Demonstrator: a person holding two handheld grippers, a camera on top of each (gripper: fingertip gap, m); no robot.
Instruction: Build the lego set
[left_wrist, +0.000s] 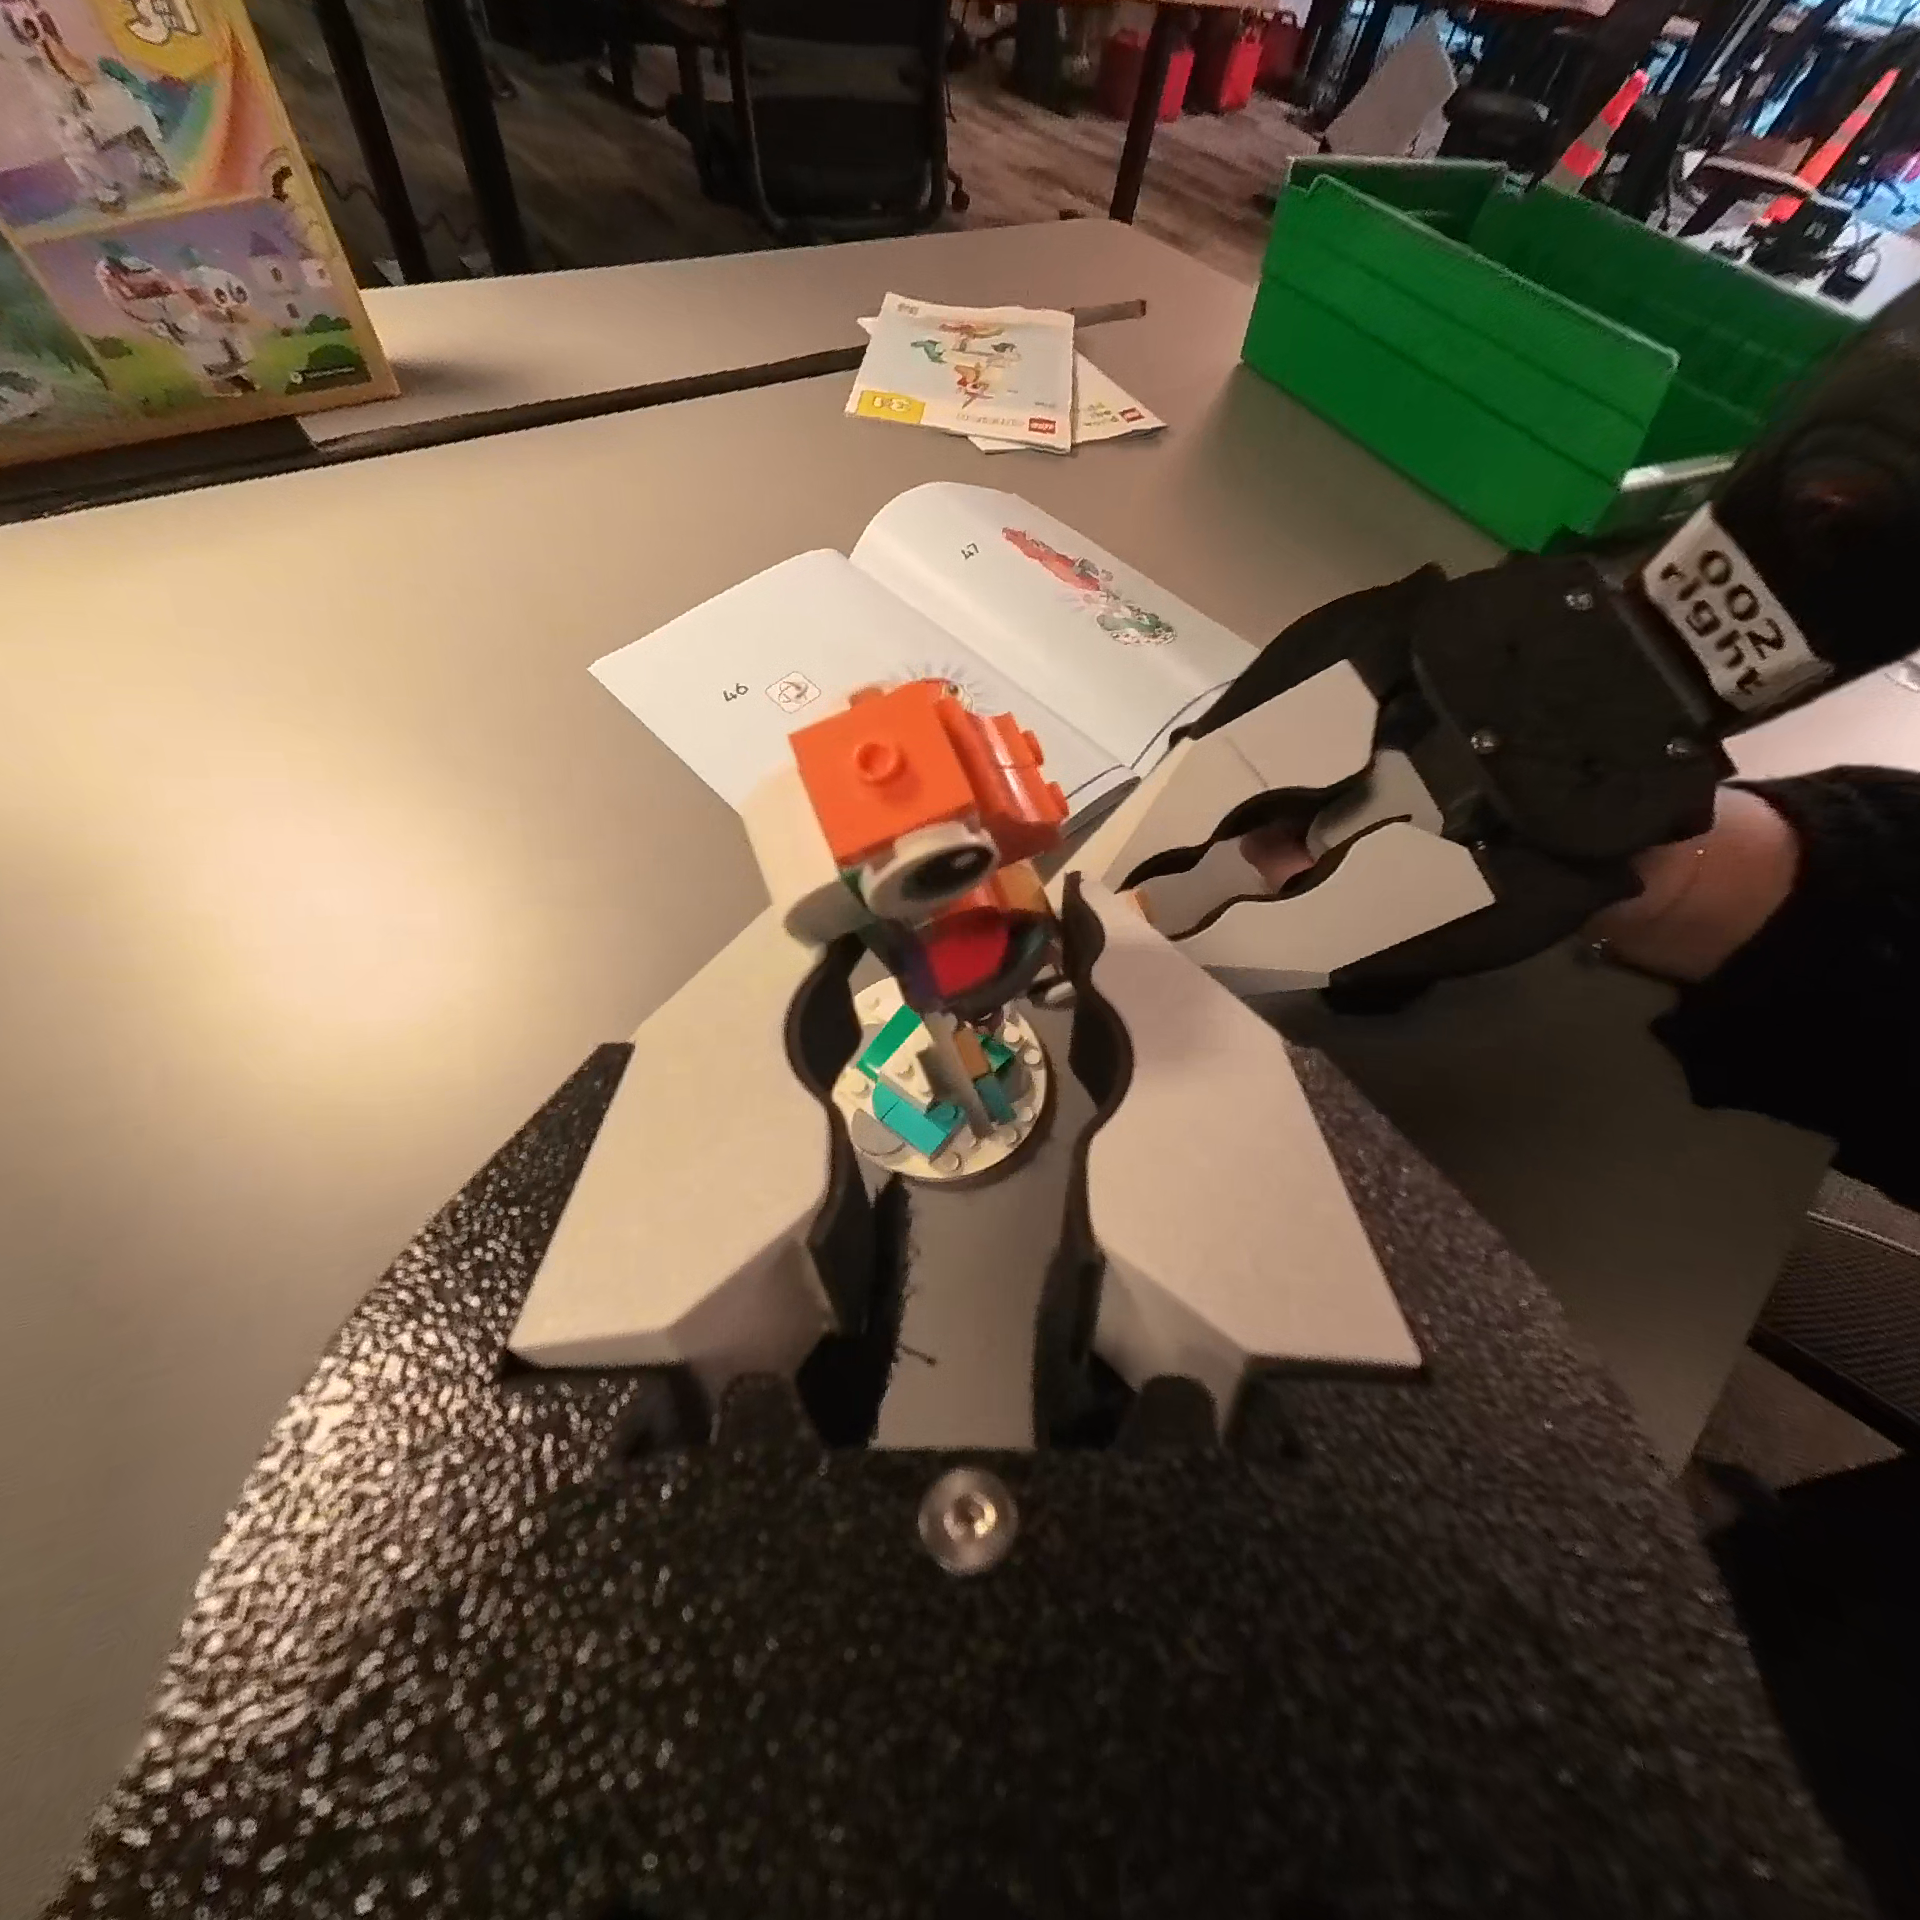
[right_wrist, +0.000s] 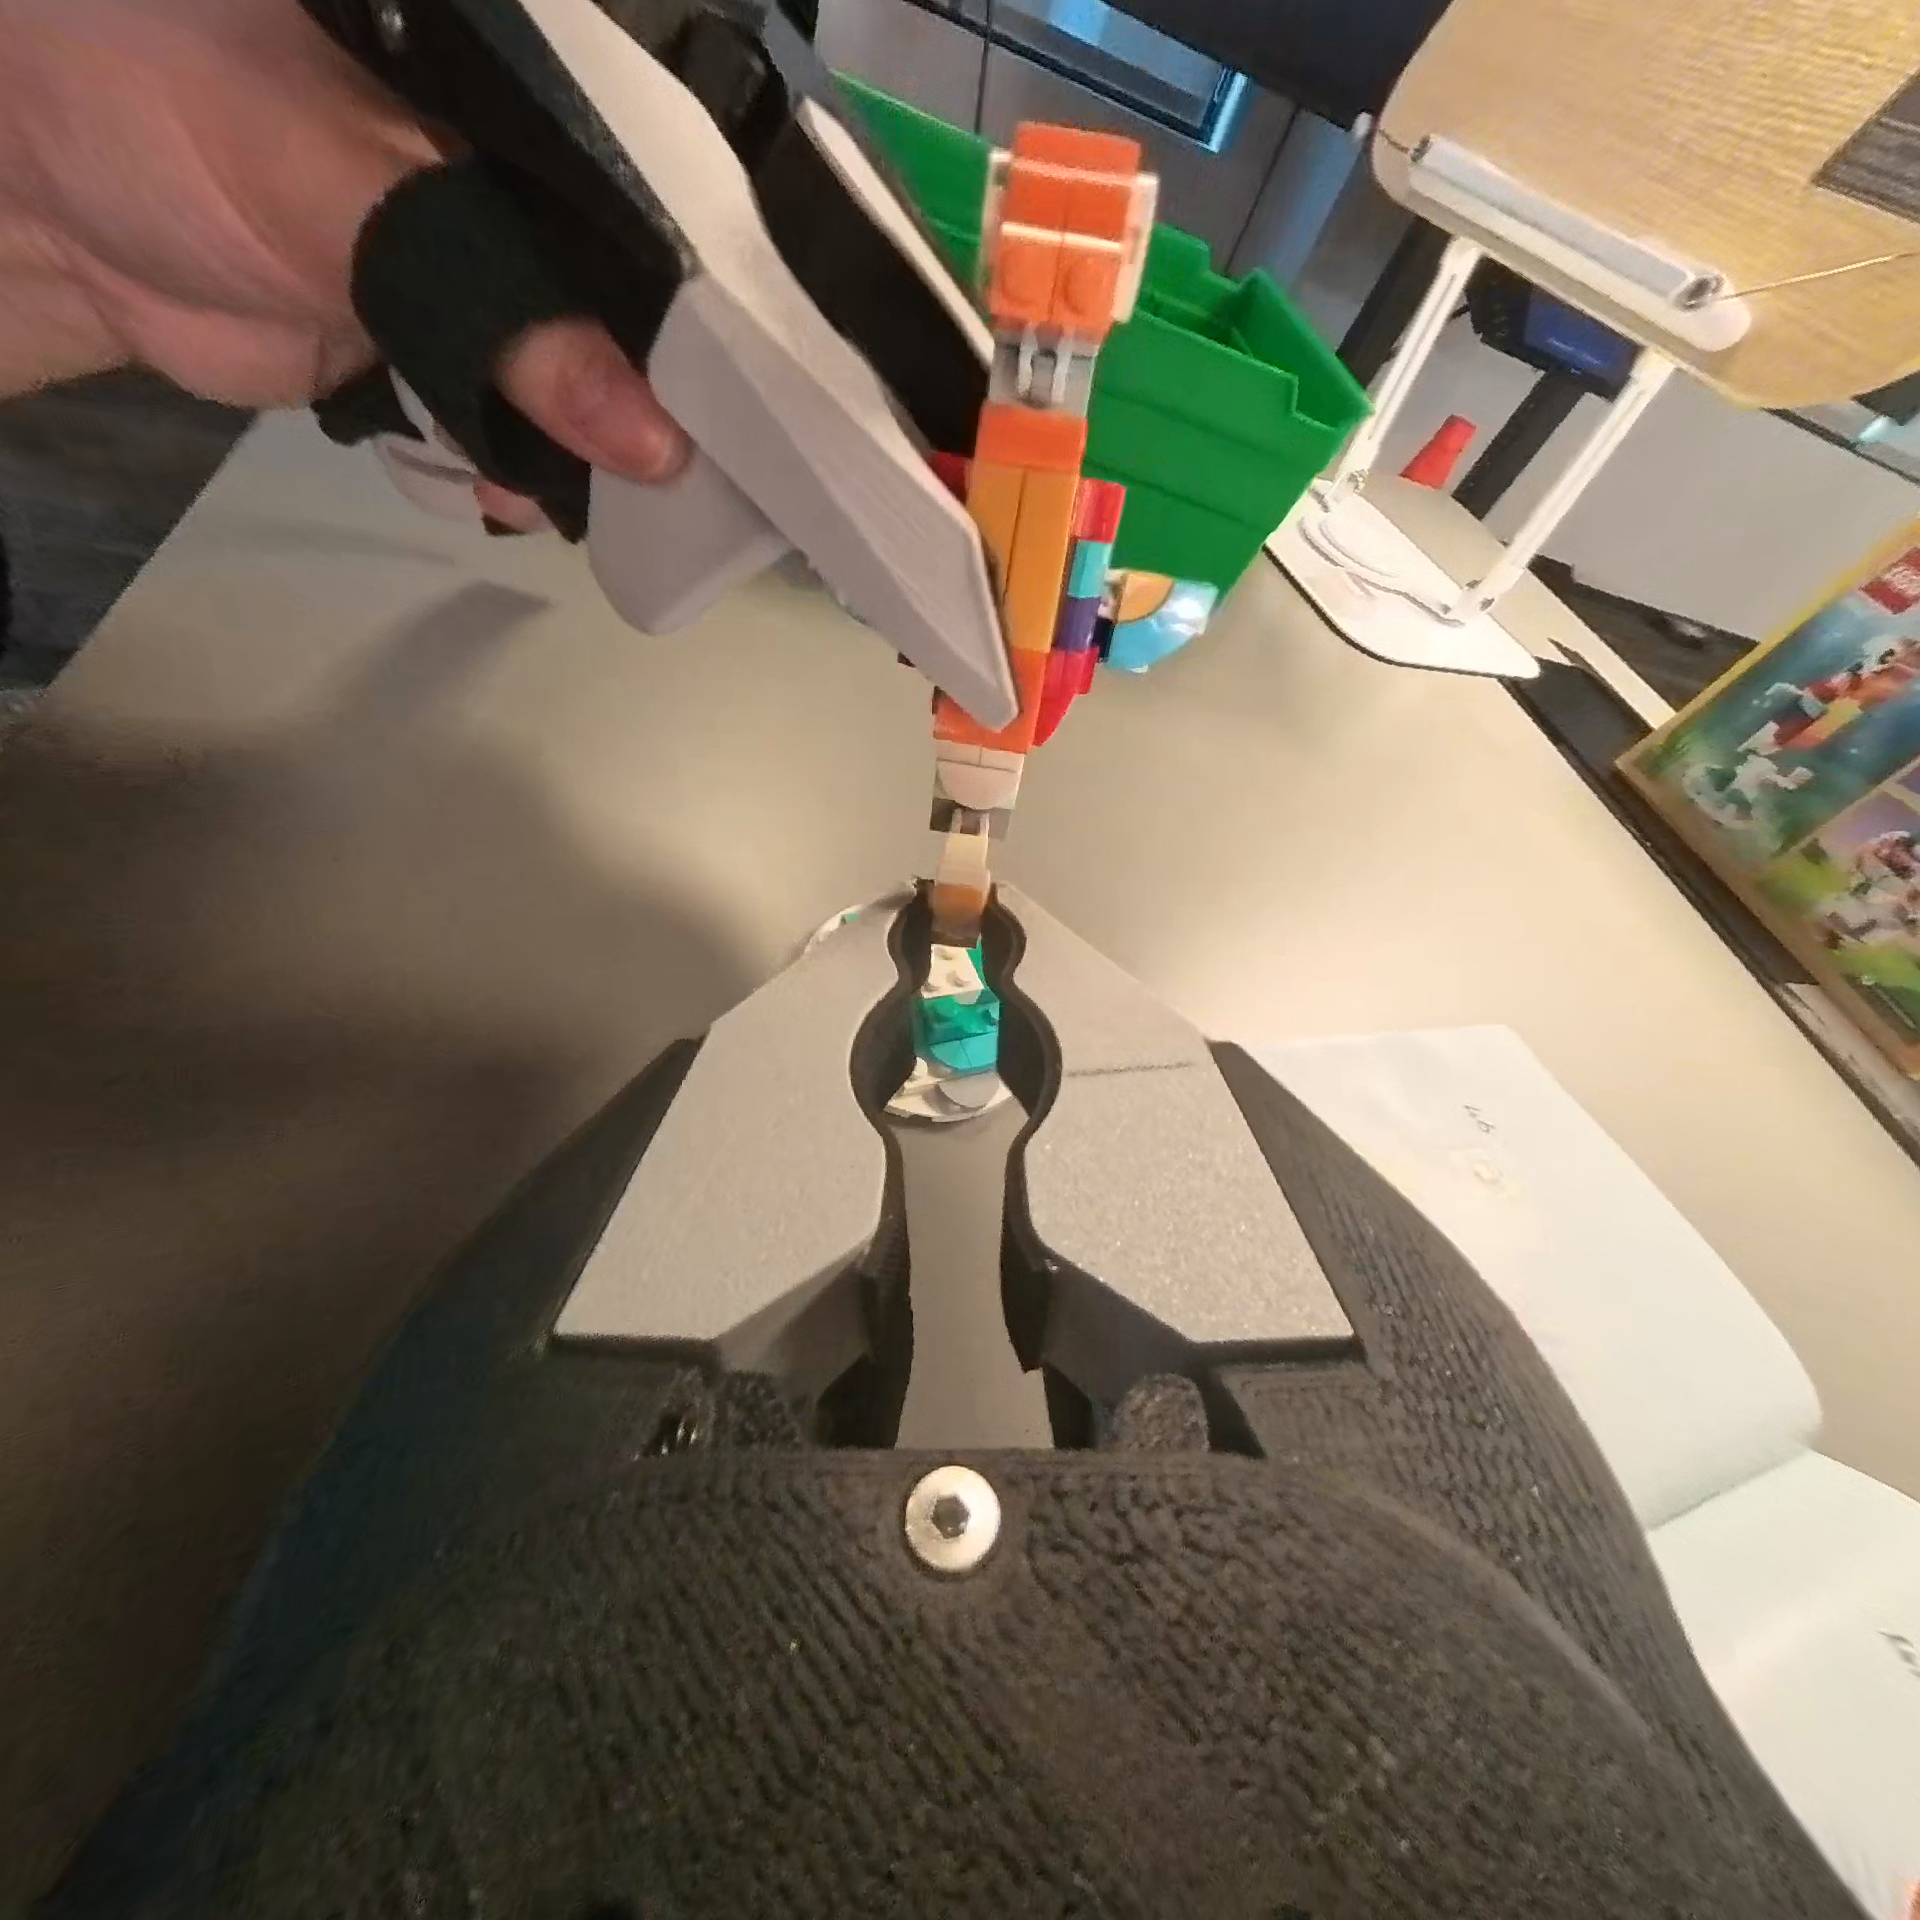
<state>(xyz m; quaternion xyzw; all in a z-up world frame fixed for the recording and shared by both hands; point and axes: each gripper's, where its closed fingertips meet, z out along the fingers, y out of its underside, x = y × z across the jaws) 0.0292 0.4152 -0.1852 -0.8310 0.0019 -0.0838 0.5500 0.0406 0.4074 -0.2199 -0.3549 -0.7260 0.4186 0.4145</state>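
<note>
An orange lego figure (left_wrist: 904, 790) with a white eye and red and coloured side bricks is held above the grey table (left_wrist: 312, 831). My left gripper (left_wrist: 935, 914) is shut on its body; it enters the right wrist view from the upper left (right_wrist: 987, 686). My right gripper (right_wrist: 961, 899) is shut on the small tan piece at the lower tail end of the figure (right_wrist: 1039, 520). It shows at the right in the left wrist view (left_wrist: 1127, 894). A round white base (left_wrist: 997, 1148) with teal bricks lies below, seen between the fingers (right_wrist: 940, 1101); a grey rod rises from it.
An open instruction booklet (left_wrist: 997, 613) lies behind the figure, and runs under my right gripper (right_wrist: 1455, 1195). Smaller booklets (left_wrist: 966, 374) lie farther back. A green bin (left_wrist: 1455, 343) stands at the back right. The set's box (left_wrist: 156, 208) stands at the back left. A white stand (right_wrist: 1455, 582) is near the bin. Across from one pair of fingers to the other is roughly 4 centimeters.
</note>
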